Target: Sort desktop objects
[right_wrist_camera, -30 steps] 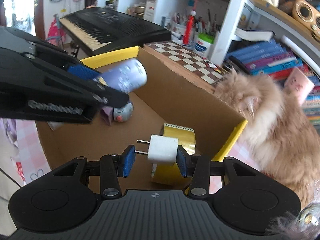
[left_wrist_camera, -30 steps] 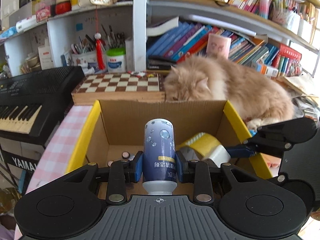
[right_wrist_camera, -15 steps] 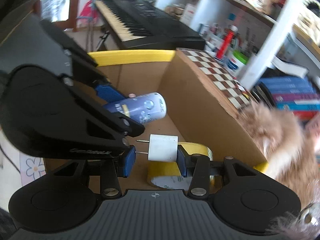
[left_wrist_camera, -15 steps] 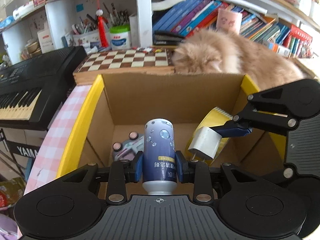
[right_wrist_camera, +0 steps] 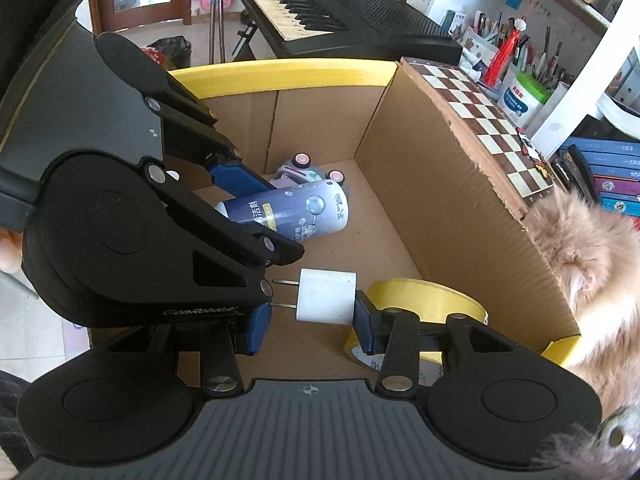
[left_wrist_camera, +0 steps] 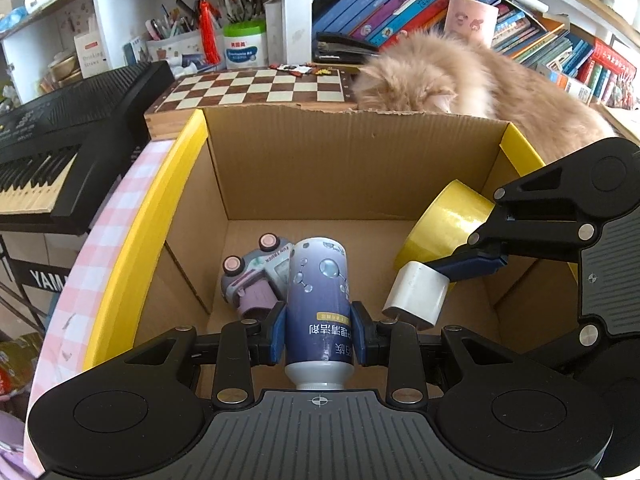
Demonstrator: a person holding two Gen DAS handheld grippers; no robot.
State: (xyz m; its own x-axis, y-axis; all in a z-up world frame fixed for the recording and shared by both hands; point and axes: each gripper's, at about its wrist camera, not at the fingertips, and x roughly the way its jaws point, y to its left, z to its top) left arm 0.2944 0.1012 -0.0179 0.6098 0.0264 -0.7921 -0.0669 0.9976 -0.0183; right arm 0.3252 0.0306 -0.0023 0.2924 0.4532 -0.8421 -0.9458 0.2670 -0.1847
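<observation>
Keyboard [left_wrist_camera: 60,128]: black, matte, outside the box at left.
Box [left_wrist_camera: 352,168]: corrugated cardboard, open top, yellow-taped side rims, ragged far edge.
Toy truck [left_wrist_camera: 252,276]: rounded plastic, pink wheels, lying on the box floor at left.
Left gripper [left_wrist_camera: 319,334]: clamped on the bottle, over the box interior.
Bottle [left_wrist_camera: 318,300]: smooth cylinder, glossy purple-blue label, white cap toward the camera; held above the floor, just beside the truck.
Right gripper [right_wrist_camera: 308,322]: clamped on the plug, close beside the left gripper.
Plug [right_wrist_camera: 326,296]: white, hard, blocky, two metal prongs pointing at the left gripper.
Tape [left_wrist_camera: 444,224]: yellow glossy roll, leaning in the right corner.
Cat [left_wrist_camera: 460,80]: long fur, against the far wall.
Risk, collision: grippers nearly touch; a crossing move could knock either item loose.
Risk, drop: a released bottle would likely roll into the truck.
Risk, cat: reaching in could jolt the box.
</observation>
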